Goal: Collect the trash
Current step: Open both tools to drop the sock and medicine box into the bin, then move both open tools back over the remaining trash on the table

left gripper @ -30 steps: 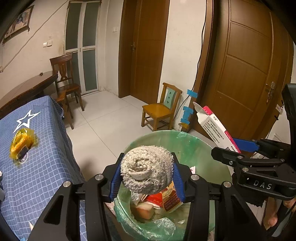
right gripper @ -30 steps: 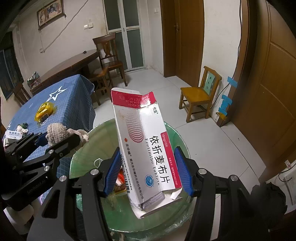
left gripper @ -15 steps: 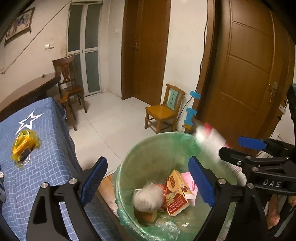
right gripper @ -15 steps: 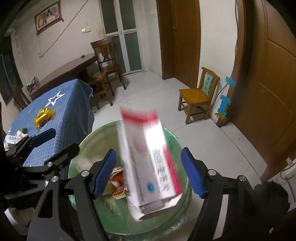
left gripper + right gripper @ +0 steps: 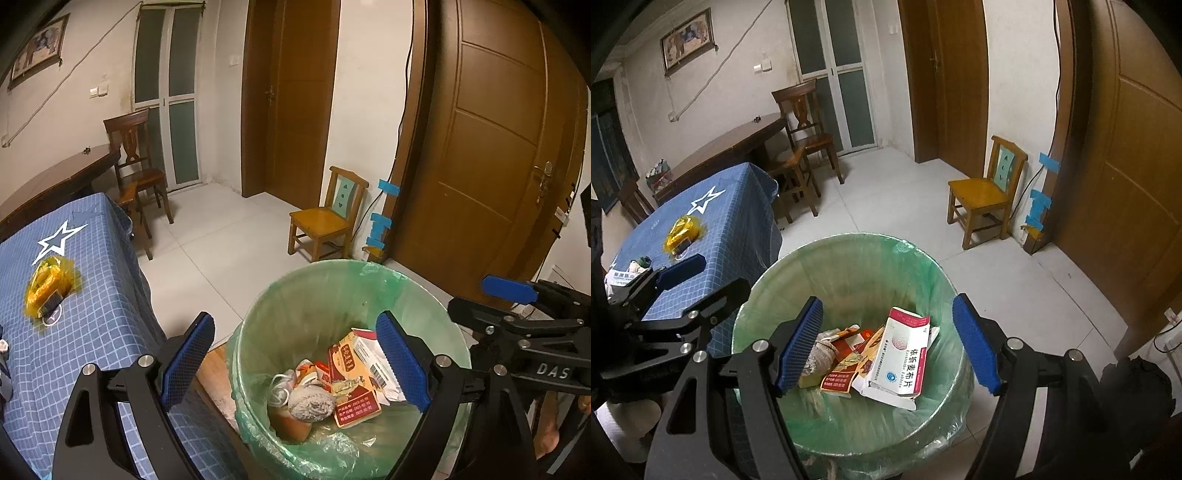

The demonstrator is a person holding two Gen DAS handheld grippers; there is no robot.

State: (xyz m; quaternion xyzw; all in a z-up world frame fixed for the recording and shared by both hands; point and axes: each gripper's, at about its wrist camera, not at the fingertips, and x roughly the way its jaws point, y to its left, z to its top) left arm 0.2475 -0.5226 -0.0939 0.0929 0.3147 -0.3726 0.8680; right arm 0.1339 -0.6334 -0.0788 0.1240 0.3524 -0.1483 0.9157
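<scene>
- Two pieces of trash, a white box (image 5: 899, 360) and a gray rag ball (image 5: 309, 402), lay inside the bin (image 5: 849, 258), on top of other wrappers.
- Both sat there because the bin is where trash should go.
- The bin had a green bag (image 5: 384, 275) in it, likely to keep it clean.
- The left claw (image 5: 295, 365) was wide open and held nothing.
- The right claw (image 5: 886, 345) was open and empty too.
- Both claws hung right over the bin, so things could fall straight in.
- A yellow wrapper (image 5: 46, 288) sat on the blue table (image 5: 103, 314) beside the bin, maybe next to grab.
</scene>
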